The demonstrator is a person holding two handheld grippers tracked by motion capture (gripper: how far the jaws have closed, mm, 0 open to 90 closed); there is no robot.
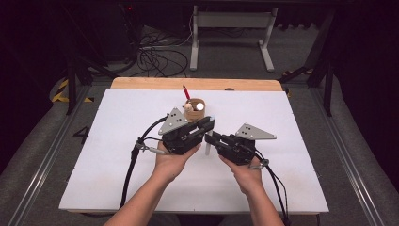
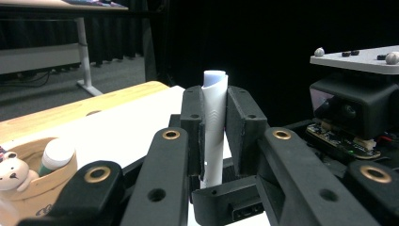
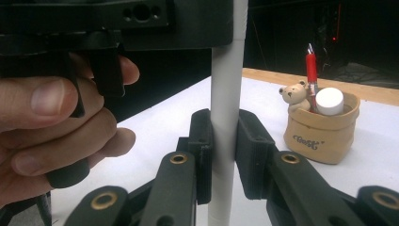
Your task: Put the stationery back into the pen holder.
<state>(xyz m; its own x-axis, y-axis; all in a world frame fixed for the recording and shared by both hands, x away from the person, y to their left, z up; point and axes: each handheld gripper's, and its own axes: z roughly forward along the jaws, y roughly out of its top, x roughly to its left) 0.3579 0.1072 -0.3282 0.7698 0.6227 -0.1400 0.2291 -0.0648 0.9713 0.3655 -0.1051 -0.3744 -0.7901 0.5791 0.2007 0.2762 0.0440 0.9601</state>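
just in front of the pen holder [image 1: 195, 109], both the left gripper [image 1: 208, 123] and right gripper [image 1: 210, 139] were clenched on one upright white pen [image 3: 226, 117], likely to pull its cap off.

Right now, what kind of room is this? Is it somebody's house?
Probably not a house: it looks like a lab or recording studio. Black curtains hang around a white-topped table, loose cables lie on the grey floor, and a person works with two camera-carrying grippers, left gripper and right gripper.
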